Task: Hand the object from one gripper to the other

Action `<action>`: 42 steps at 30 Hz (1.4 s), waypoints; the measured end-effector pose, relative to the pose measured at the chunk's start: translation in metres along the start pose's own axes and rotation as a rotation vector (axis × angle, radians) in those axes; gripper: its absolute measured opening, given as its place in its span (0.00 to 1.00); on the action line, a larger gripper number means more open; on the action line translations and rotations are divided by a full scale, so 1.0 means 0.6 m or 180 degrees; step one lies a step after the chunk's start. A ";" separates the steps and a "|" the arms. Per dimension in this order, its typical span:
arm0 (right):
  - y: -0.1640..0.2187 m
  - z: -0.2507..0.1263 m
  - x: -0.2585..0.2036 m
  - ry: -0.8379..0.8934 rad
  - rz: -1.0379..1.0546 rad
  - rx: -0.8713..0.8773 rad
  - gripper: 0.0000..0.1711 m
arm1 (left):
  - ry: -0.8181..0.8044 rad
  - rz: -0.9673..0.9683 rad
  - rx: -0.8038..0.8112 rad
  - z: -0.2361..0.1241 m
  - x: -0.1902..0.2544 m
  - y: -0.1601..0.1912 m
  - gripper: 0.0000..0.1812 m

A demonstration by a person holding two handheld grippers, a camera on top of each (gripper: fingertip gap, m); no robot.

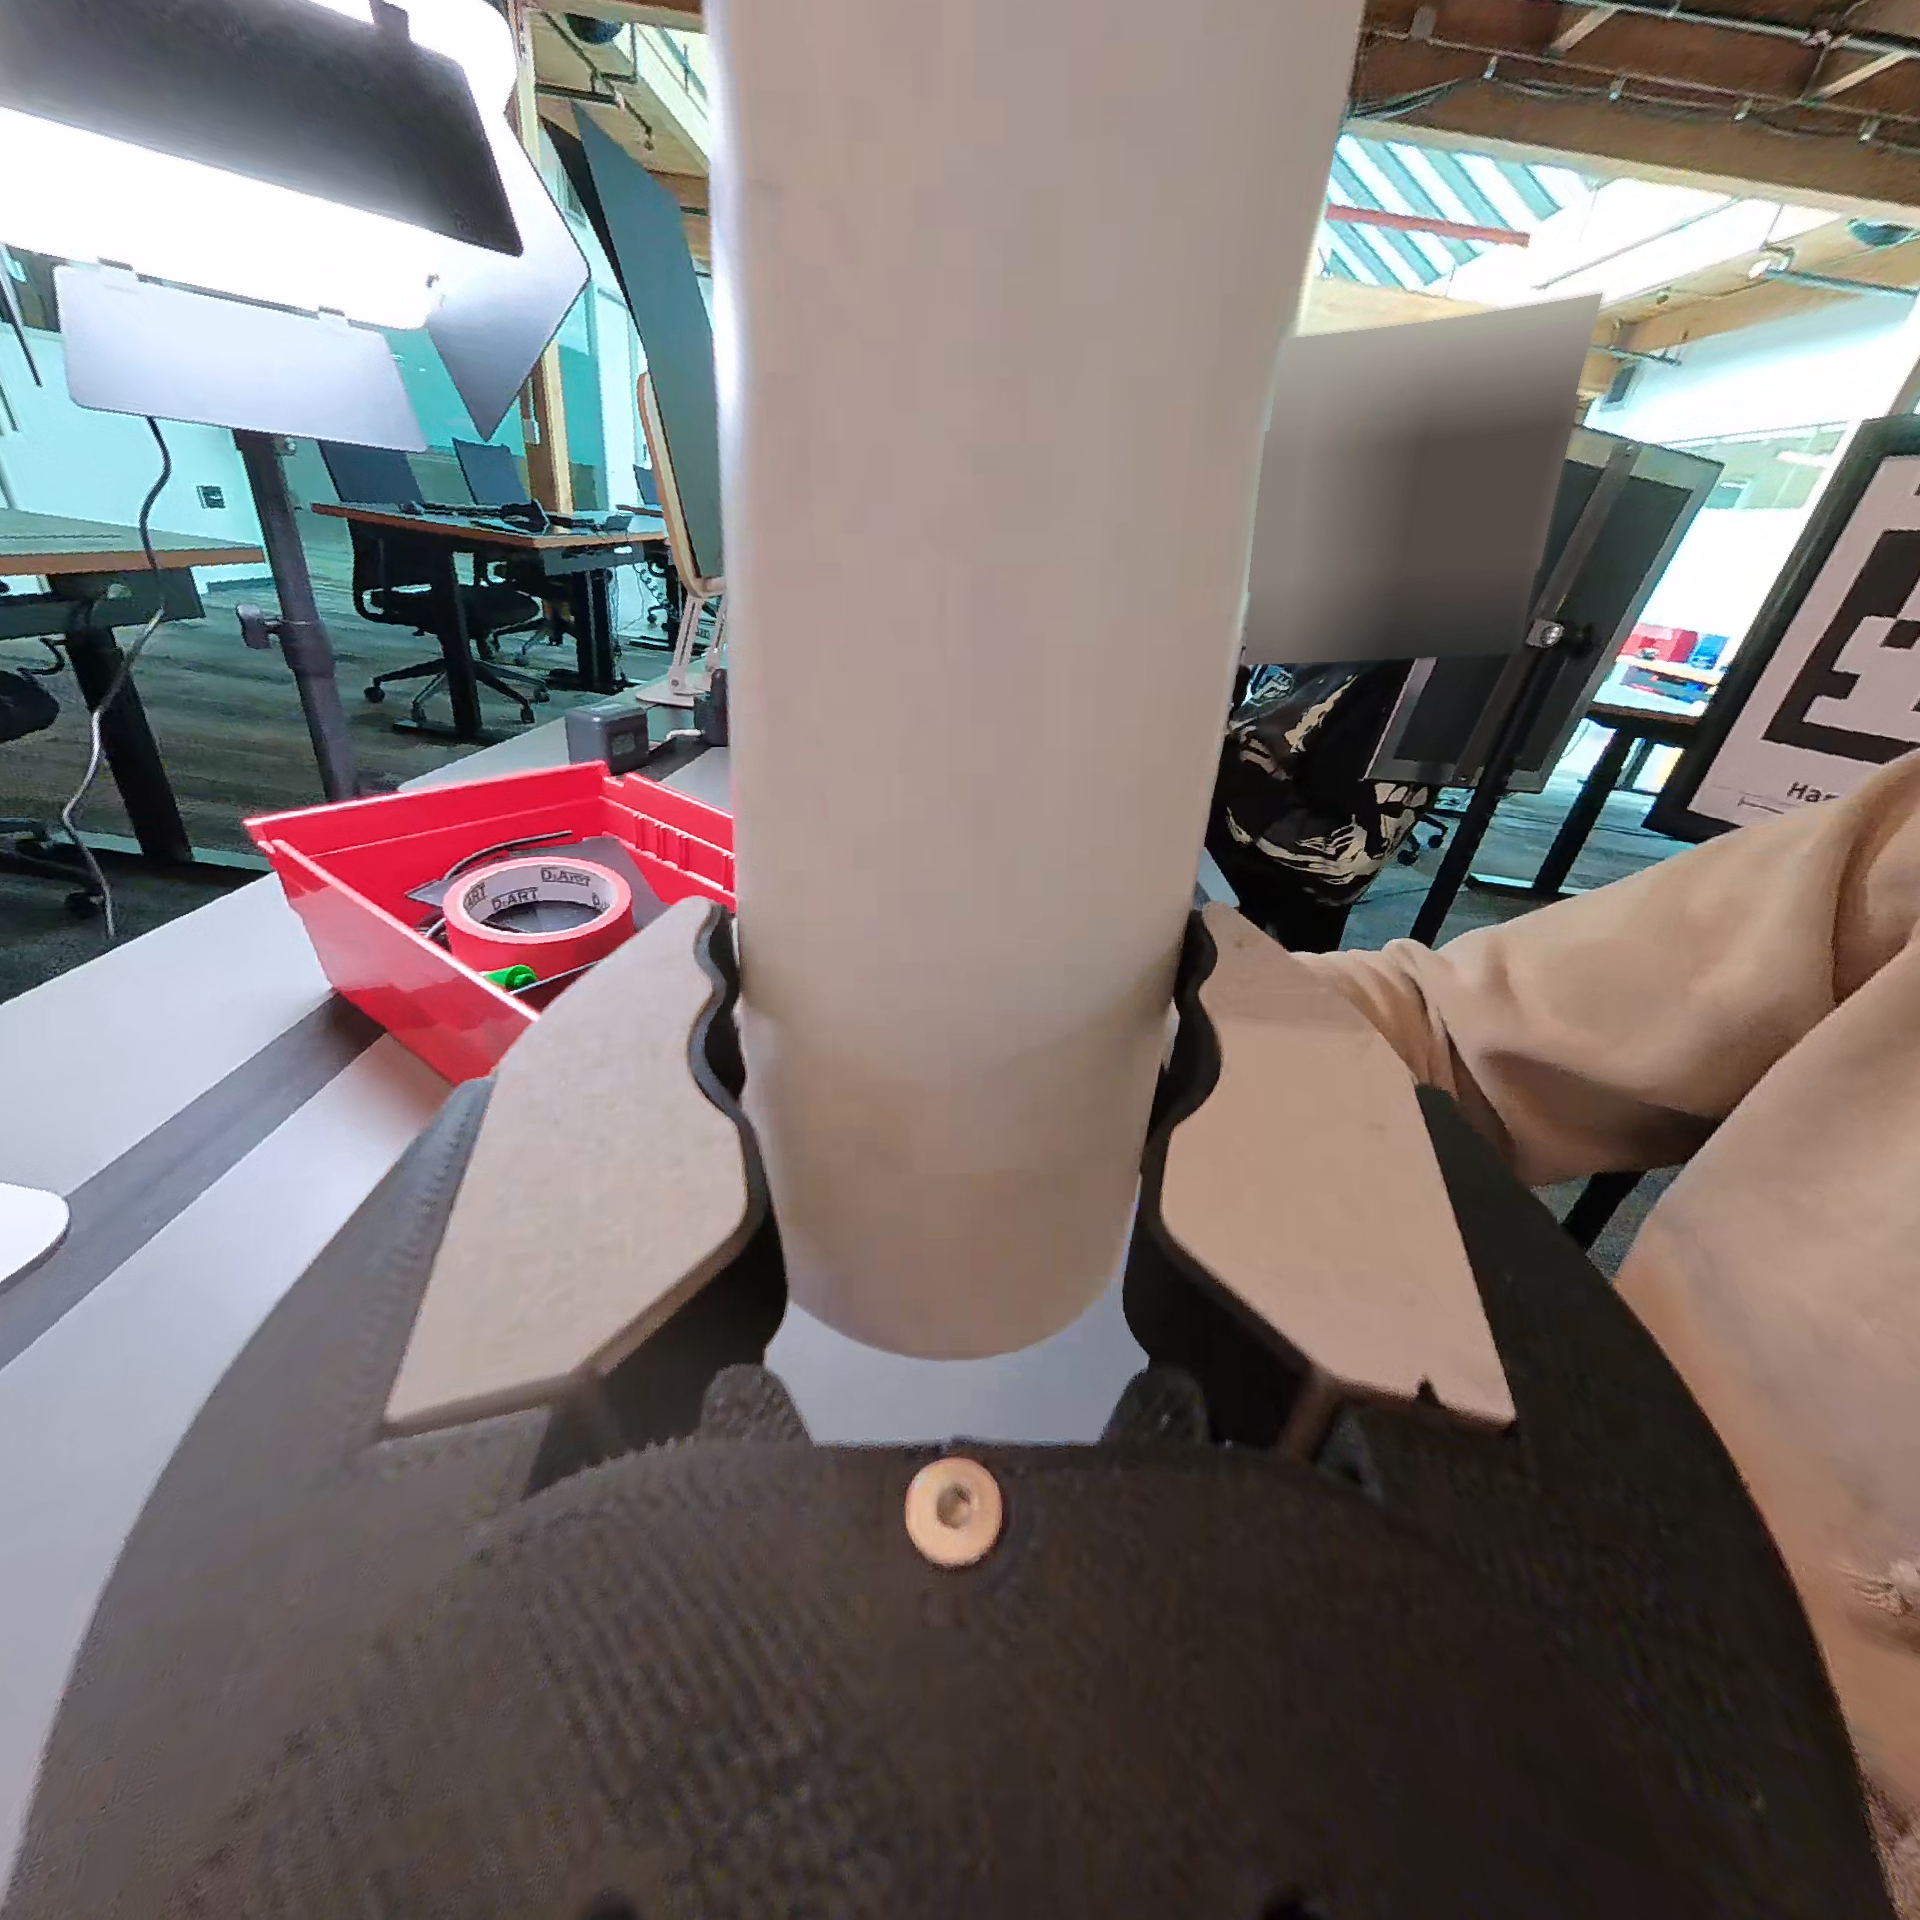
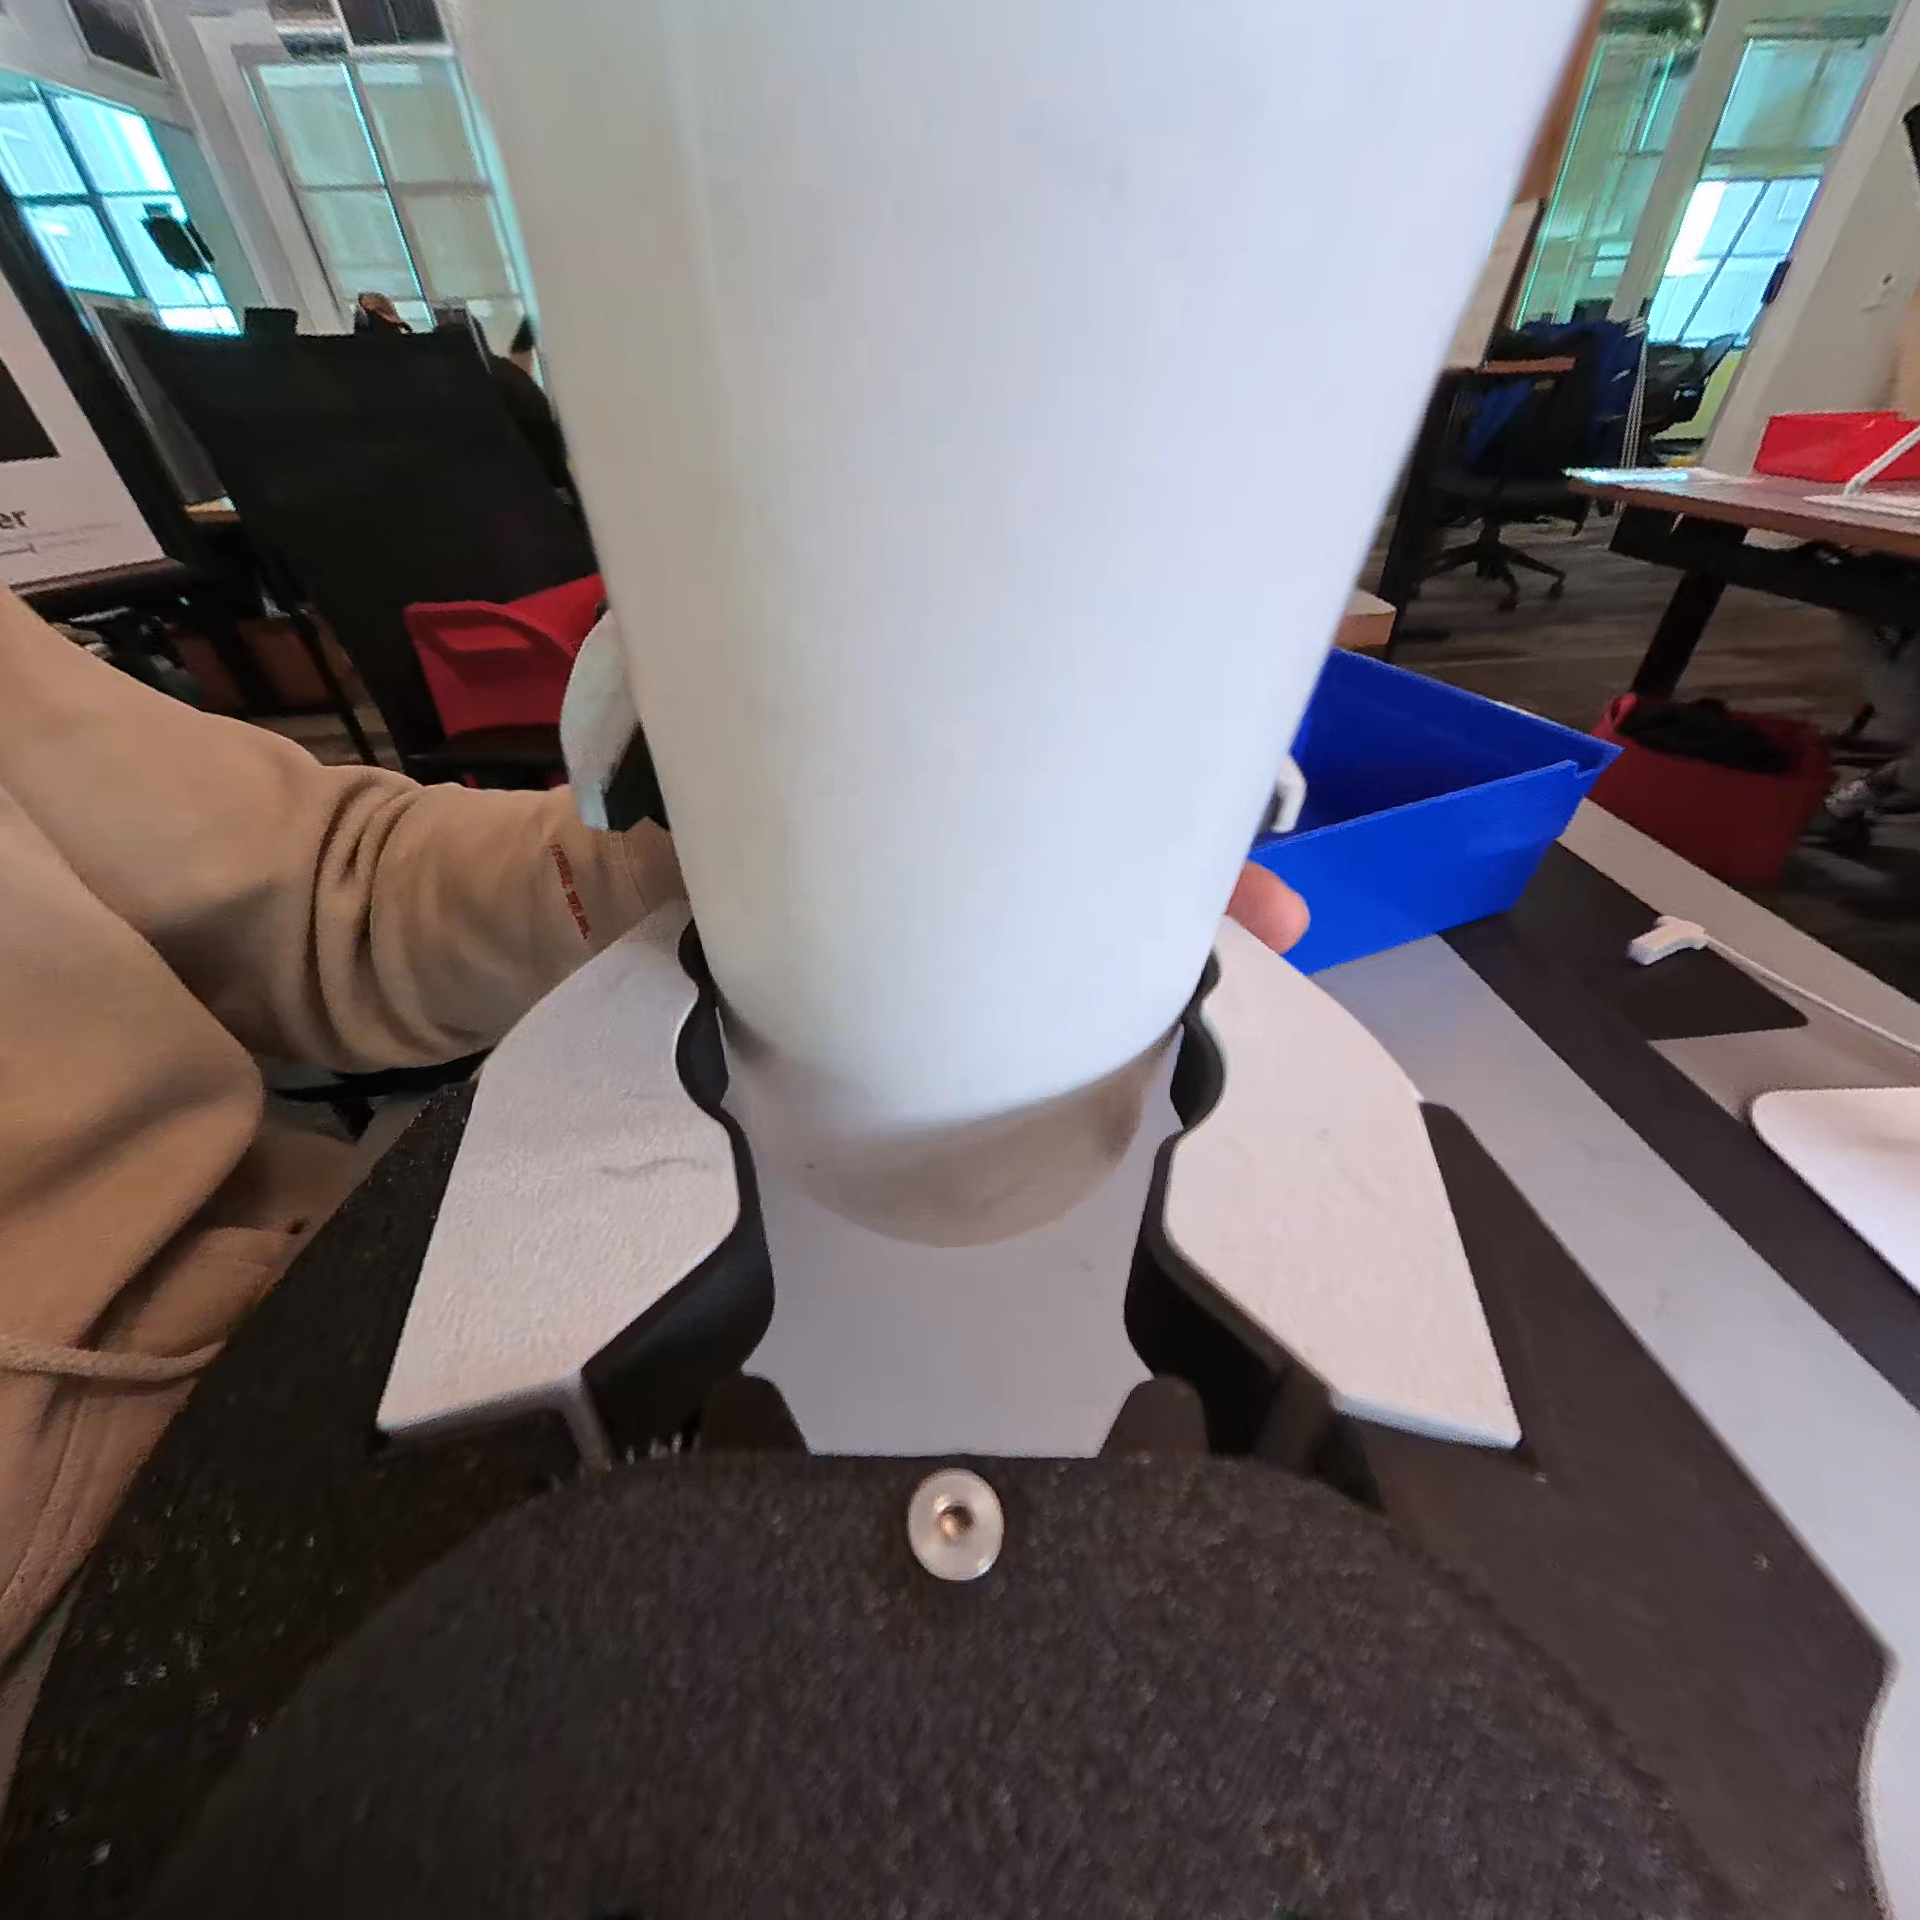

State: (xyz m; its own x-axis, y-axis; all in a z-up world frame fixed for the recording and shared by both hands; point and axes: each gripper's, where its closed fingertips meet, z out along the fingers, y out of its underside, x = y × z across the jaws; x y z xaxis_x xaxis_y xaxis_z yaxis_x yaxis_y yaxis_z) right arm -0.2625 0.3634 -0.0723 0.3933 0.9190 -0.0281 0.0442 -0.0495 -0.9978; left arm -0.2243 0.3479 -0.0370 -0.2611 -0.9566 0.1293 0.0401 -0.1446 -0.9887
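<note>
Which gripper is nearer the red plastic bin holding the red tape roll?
Left. The left gripper sits beside the red plastic bin; the right gripper view shows no such bin close by.

A white tube (image 1: 977,665) fills the gap in each gripper. A red bin (image 1: 416,935) crowds the tabletop (image 1: 156,1039) left; a blue bin (image 2: 1434,821) stands right.

object: white tube (image 1: 997,623) | plain, smooth cylinder | pose: upright, off the table | location: clamped between both grippers' fingers

Black tongs (image 1: 956,997), grey finger plates, silver screw, beige sleeve (image 2: 312,904)
</note>
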 end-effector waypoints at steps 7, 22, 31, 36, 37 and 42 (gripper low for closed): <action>-0.041 -0.038 0.010 0.0009 0.0057 0.0329 0.49 | 0.0161 -0.0195 -0.0126 -0.015 -0.001 0.013 0.43; -0.121 -0.099 0.015 -0.0447 0.0756 0.1840 0.48 | -0.0107 -0.0043 0.0035 -0.053 -0.006 -0.042 0.38; -0.105 -0.051 -0.010 -0.0181 0.0275 0.1601 0.49 | 0.0056 -0.0244 -0.0360 0.029 0.021 0.030 0.45; -0.104 -0.044 -0.019 -0.0155 0.0096 0.1496 0.48 | 0.0142 -0.0192 -0.0296 0.029 0.027 0.026 0.46; -0.108 -0.045 -0.019 -0.0127 0.0084 0.1554 0.48 | 0.0172 -0.0254 -0.0229 0.029 0.028 0.021 0.46; -0.112 -0.048 -0.012 -0.0023 0.0116 0.1776 0.48 | 0.0089 -0.0320 -0.0114 0.029 0.022 0.015 0.46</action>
State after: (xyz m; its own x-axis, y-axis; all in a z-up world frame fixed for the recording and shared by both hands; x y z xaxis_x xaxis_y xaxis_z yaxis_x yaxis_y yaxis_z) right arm -0.2416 0.3490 -0.0035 0.3792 0.9233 -0.0616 -0.4629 0.1316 -0.8766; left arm -0.2106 0.3298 -0.0428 -0.2888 -0.9303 0.2263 -0.0219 -0.2299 -0.9730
